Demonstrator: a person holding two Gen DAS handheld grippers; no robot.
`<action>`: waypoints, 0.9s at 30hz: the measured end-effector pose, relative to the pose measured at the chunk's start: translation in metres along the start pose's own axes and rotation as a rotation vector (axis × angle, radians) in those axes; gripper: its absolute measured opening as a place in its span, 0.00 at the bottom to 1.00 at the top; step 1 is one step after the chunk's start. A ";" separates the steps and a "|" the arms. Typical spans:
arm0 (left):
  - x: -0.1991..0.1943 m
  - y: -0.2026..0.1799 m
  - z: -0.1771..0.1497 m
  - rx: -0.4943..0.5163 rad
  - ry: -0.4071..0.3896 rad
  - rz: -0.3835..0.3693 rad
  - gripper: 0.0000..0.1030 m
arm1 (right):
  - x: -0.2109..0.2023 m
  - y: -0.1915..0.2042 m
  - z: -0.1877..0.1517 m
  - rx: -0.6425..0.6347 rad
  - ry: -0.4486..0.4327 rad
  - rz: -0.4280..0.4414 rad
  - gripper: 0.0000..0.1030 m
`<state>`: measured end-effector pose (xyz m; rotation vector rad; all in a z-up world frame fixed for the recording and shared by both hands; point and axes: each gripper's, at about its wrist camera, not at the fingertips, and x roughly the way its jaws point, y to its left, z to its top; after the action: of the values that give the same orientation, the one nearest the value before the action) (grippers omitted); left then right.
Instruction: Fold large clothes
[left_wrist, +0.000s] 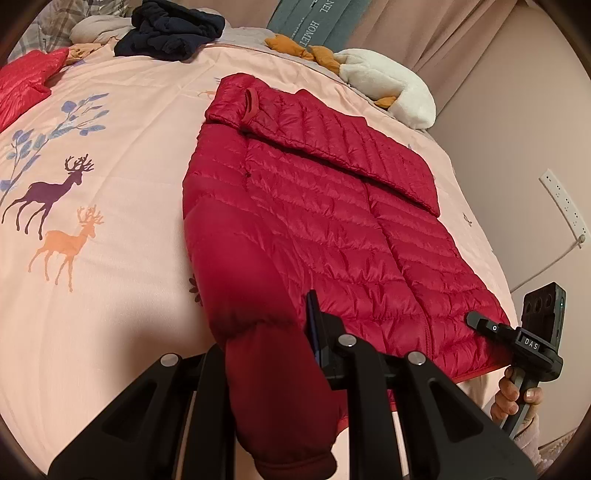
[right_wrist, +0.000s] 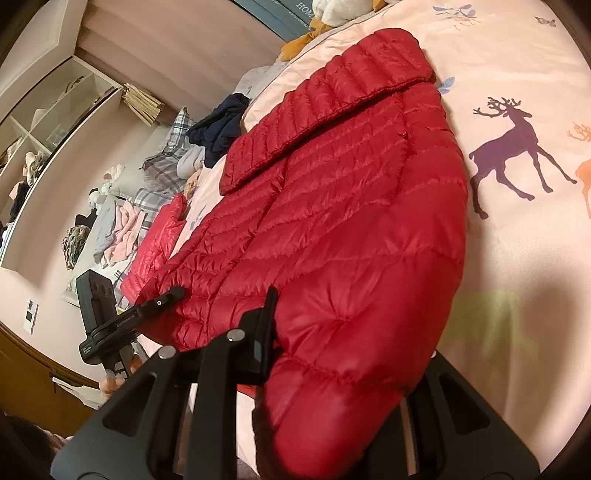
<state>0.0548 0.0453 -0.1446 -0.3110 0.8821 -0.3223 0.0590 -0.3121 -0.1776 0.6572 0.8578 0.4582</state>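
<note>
Both claws clamped on red down jacket (left_wrist: 314, 206) at its near hem corners, on the bed (left_wrist: 110, 184).
Left claw (left_wrist: 266, 354) low, pointing along the bed, jaws closed on bunched hem fabric; right claw (right_wrist: 332, 354) same at the opposite corner, hand (left_wrist: 517, 397) gripping its handle. Jacket flat, long axis running away from claws, collar at far end, one sleeve folded across the chest.

Home bedroom: bed (left_wrist: 122, 302) with pink deer-print sheet, plush toy (left_wrist: 388, 86) near the headboard, curtains (left_wrist: 443, 33), wall socket strip (left_wrist: 563, 205), open shelving (right_wrist: 55, 122), loose clothes piled along the wall (right_wrist: 114, 229).
</note>
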 end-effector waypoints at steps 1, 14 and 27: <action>-0.001 0.000 0.000 0.002 -0.001 -0.002 0.15 | -0.001 0.001 0.000 -0.004 -0.002 0.003 0.20; -0.010 -0.006 0.001 0.019 -0.008 -0.010 0.15 | -0.014 0.002 0.008 -0.042 -0.015 0.046 0.20; -0.019 -0.013 0.001 0.030 -0.011 -0.013 0.15 | -0.024 0.006 0.014 -0.076 -0.020 0.091 0.20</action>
<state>0.0428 0.0409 -0.1257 -0.2903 0.8643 -0.3457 0.0556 -0.3275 -0.1539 0.6321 0.7900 0.5627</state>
